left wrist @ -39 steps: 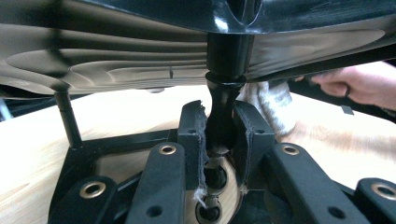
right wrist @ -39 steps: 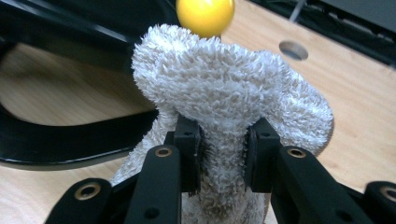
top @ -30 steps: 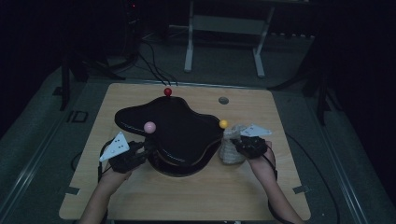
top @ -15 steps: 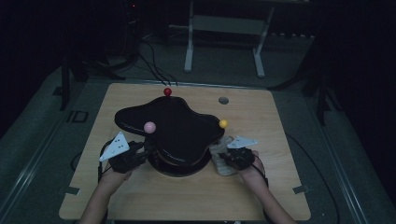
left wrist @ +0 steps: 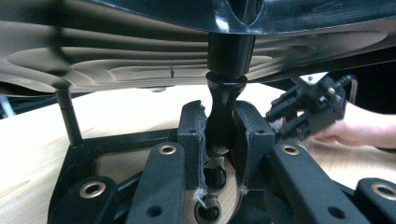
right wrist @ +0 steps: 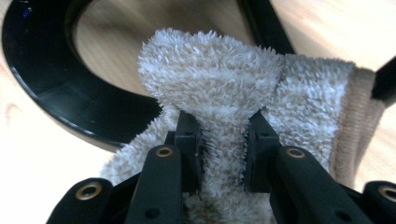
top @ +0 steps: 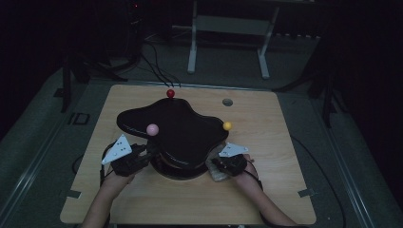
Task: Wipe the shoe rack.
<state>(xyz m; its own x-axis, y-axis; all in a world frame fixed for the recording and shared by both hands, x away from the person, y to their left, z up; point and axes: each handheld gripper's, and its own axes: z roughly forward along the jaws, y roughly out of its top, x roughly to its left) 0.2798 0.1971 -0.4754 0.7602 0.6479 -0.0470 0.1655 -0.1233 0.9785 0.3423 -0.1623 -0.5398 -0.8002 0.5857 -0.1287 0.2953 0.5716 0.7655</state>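
So you've basically got a hold-and-wipe setup going. Left claw (left wrist: 219, 140) is clamped tight on the black central post (left wrist: 223, 100) of the glossy black blob-shaped stand w/ coloured balls (top: 176, 126), right under its top plate, prob to keep the whole thing from sliding or spinning on the light wooden table (top: 271, 190) while the other hand works. Right claw (right wrist: 223, 154) is pinched hard on a bunched fold of the fluffy beige terry cloth (right wrist: 219, 74), jaws nearly together w/ the pile squeezed between them. Bunching it like that gives you a firm pad to rub with instead of a floppy sheet.

Cloth sits at the stand's front right edge, down by the black round base ring (right wrist: 51, 93) and touching the table, judging from the right gripper view.

Vs a sec ago: the right hand (top: 237, 166) was further out to the right and a bit higher, now it's dropped and tucked in closer to the base. Left hand (top: 126, 159) hasn't budged, same grip on the post. Pink ball (top: 152, 128), yellow ball (top: 227, 126) and red ball (top: 170, 93) are all where they were.
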